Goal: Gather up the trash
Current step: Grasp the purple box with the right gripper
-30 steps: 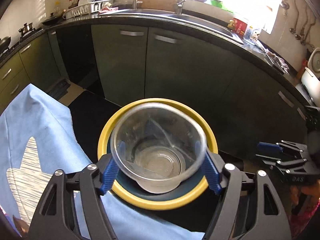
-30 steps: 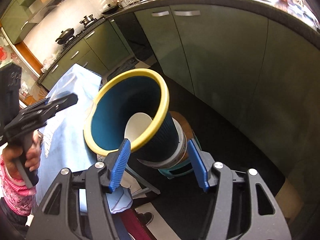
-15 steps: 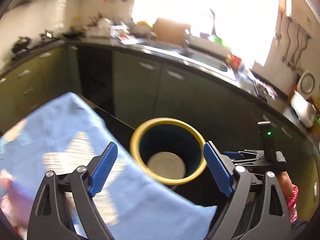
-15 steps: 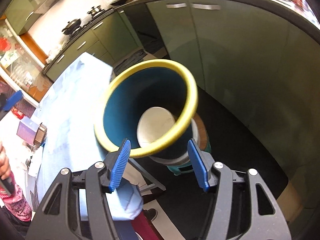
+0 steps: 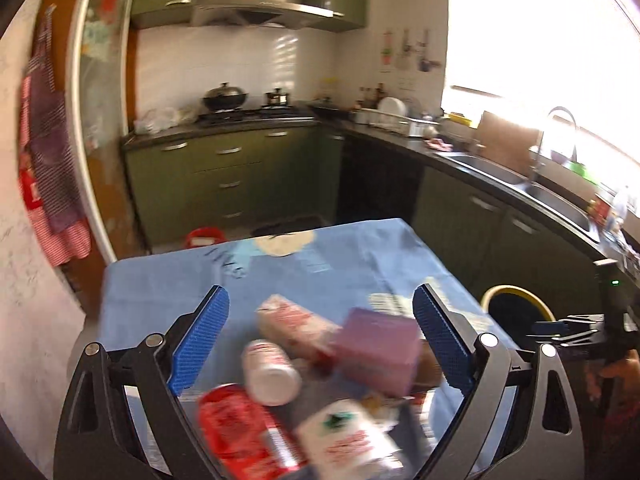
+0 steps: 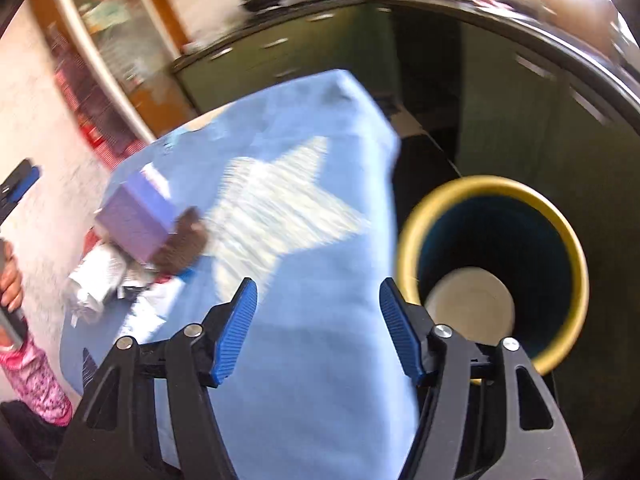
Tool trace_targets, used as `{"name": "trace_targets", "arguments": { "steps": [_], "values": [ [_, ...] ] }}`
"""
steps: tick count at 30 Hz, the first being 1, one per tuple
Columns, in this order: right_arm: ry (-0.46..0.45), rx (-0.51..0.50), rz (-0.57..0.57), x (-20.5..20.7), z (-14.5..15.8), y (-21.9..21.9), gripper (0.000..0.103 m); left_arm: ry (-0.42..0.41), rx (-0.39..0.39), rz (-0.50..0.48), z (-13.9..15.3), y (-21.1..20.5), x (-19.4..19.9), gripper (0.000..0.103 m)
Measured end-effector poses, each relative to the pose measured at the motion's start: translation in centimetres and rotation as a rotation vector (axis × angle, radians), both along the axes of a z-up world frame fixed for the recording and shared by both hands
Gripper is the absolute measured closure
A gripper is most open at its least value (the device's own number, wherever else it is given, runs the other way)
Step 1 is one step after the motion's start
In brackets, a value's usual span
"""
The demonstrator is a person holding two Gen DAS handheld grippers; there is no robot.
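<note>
The trash left to collect sits bunched on the blue tablecloth (image 5: 328, 268): a purple box (image 5: 378, 350), with a pink-and-white packet (image 5: 294, 320) at its ten o'clock, a pale can (image 5: 270, 372) at eight, a red can (image 5: 240, 432) lower still, and a white labelled carton (image 5: 352, 444) at six, all blurred. The left gripper (image 5: 320, 344) hangs over this heap with nothing between its blue pads; its jaws have just been opening and stand very wide. The bin (image 6: 496, 268), dark blue with a yellow rim, stands off the cloth's edge, at three o'clock from the pile in the left wrist view; a pale round shape shows deep inside it, so at least something seems to be in already. The right gripper (image 6: 318, 328) is over bare cloth at nine o'clock from the bin, gripping nothing, its jaws roughly half open and just widened a little. In its view, crumpled white wrappers (image 6: 96, 280) lie below the box. By my reading the job is barely begun: most pieces remain on the table, and none is gripped.
</note>
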State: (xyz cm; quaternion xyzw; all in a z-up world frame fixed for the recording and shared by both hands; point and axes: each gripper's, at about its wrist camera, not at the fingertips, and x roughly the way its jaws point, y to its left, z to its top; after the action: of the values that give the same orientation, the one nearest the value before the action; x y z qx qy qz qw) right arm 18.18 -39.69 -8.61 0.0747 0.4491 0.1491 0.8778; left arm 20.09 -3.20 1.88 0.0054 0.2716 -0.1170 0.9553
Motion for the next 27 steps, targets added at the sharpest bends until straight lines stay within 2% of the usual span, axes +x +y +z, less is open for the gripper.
{"name": "trace_targets", "arguments": {
  "steps": [6, 9, 14, 21, 22, 23, 24, 27],
  "values": [
    [-0.158, -0.106, 0.258, 1.0, 2.8, 10.1, 0.032, 0.06, -0.044, 0.099, -4.2, 6.0, 3.2, 0.011],
    [-0.205, -0.165, 0.334, 1.8, 2.9, 13.4, 0.028, 0.095, -0.096, 0.118, -6.6, 6.9, 4.2, 0.011],
    [-0.22, -0.207, 0.406, 3.0, 2.2, 15.7, 0.025, 0.122, -0.176, 0.085, -8.5, 7.4, 4.9, 0.011],
    [-0.205, -0.227, 0.466, 4.4, 1.1, 18.5, 0.025, 0.107, -0.203, 0.076, -8.4, 7.6, 4.6, 0.011],
    [-0.202, -0.226, 0.468, 4.5, 0.9, 18.6, 0.03, 0.108, -0.207, 0.073, -8.4, 7.5, 4.5, 0.011],
    [-0.195, -0.222, 0.461, 4.7, 0.7, 18.7, 0.044, 0.11, -0.209, 0.068, -8.4, 7.5, 4.5, 0.01],
    [-0.18, -0.212, 0.45, 5.0, 0.6, 18.6, 0.051, 0.113, -0.208, 0.067, -8.5, 7.5, 4.4, 0.01],
    [-0.185, -0.184, 0.409, 5.0, 1.0, 17.7, 0.051, 0.117, -0.209, 0.066, -8.4, 7.5, 4.3, 0.01]
  ]
}}
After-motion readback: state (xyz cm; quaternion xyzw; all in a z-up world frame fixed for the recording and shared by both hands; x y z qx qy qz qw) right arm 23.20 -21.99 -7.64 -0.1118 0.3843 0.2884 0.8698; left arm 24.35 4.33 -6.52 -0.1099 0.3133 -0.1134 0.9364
